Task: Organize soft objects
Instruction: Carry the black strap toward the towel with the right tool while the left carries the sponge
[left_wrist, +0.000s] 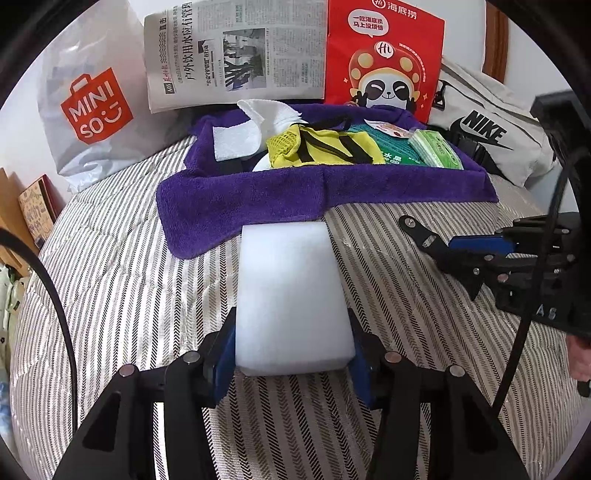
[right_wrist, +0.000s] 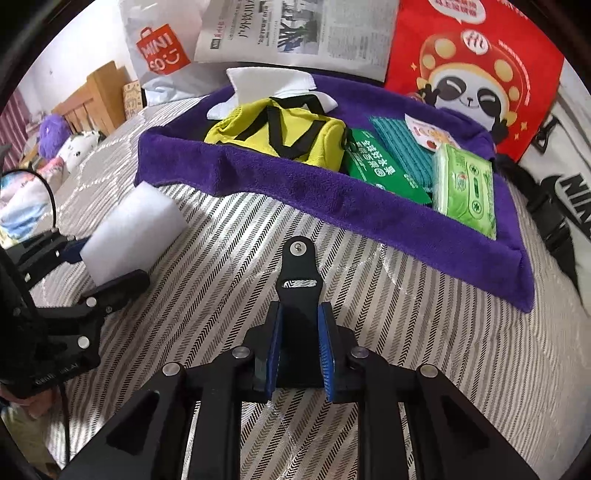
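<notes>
My left gripper (left_wrist: 291, 321) is shut on a white foam block (left_wrist: 288, 280), gripping its near end; the far end reaches the hanging edge of a purple towel (left_wrist: 258, 192). The towel lines a shallow tray holding a yellow mesh bag (left_wrist: 321, 147), a white cloth (left_wrist: 240, 136), a teal cloth (right_wrist: 402, 144), a green packet (right_wrist: 376, 166) and a green tissue pack (right_wrist: 465, 184). My right gripper (right_wrist: 300, 325) hovers over the striped bedspread before the towel (right_wrist: 295, 184), its blue pads closed on a flat black tab (right_wrist: 299, 266) with a rivet and a slot. The foam block (right_wrist: 136, 229) lies to its left.
Behind the tray stand a Miniso bag (left_wrist: 88, 110), a newspaper (left_wrist: 236, 55) and a red panda bag (left_wrist: 384, 55). A Nike bag (left_wrist: 491, 136) lies at the right. Plush toys (right_wrist: 55, 140) sit far left. The striped bedspread (right_wrist: 221, 258) spreads in front.
</notes>
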